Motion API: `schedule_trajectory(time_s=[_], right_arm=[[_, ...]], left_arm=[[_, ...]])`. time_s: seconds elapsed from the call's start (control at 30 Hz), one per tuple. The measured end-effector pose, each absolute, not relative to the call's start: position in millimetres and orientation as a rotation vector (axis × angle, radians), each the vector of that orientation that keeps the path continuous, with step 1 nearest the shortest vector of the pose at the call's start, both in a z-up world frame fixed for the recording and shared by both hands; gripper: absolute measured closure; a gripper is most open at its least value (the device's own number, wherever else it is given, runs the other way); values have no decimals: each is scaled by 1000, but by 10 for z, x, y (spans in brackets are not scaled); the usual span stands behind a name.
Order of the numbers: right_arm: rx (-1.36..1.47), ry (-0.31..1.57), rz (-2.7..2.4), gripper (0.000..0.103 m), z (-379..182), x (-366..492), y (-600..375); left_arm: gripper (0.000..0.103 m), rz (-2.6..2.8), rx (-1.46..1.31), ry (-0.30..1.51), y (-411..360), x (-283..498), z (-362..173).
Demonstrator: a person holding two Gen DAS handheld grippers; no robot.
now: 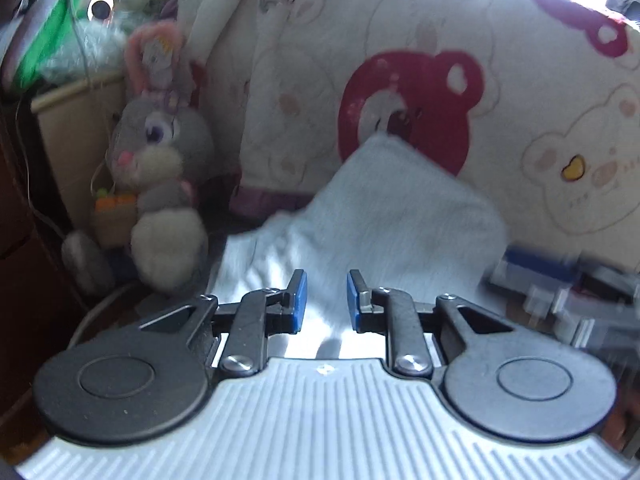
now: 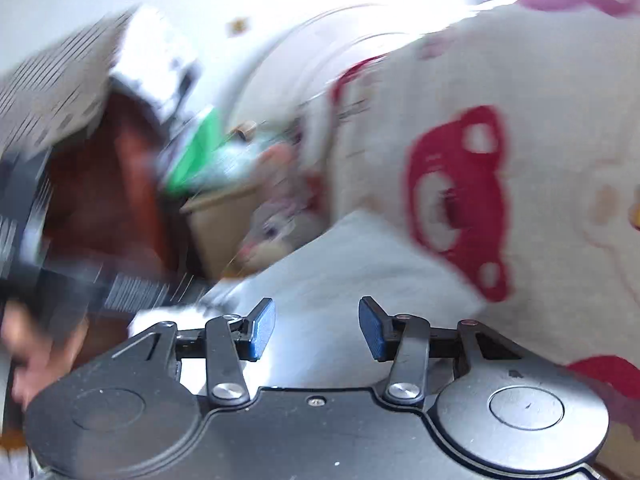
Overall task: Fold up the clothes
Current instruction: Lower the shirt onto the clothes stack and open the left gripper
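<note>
with the pale grey garment lying just in front of the bear-print quilt, both the left gripper and right gripper hover over it with fingers apart and empty, so the next move seems to call for pinching an edge.

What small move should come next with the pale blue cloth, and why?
Probably bring the left tool down onto the pale blue cloth and pinch its near edge: both tools stand open with nothing between the pads, and the cloth lies rumpled against the bear-print quilt.

No words, numbers or brand names can be read in either view. The quilt bears only cartoon bear pictures. Motion blur smears everything else.
</note>
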State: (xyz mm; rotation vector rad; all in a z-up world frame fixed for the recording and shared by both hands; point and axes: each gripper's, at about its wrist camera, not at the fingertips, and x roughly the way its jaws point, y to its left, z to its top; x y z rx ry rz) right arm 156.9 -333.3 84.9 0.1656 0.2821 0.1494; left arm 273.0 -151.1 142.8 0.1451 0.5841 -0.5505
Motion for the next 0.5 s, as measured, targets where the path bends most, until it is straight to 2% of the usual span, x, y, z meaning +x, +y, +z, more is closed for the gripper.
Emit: schedule_trajectory(time_s=[0.13, 0.23, 0.3, 0.5], right_arm=[[85, 287, 184, 48, 720, 1517, -3021], [106, 256, 229, 46, 681, 1423, -2920], [127, 241, 281, 39, 664, 1363, -2888], [209, 233, 364, 39, 524, 1371, -2854]], left_arm=[[82, -632, 202, 580, -1851, 2858, 1640], [82, -678, 278, 665, -2241, 3097, 1593], [82, -656, 293, 717, -2441, 3268, 1531], [82, -597, 369, 794, -2801, 3588, 1403]])
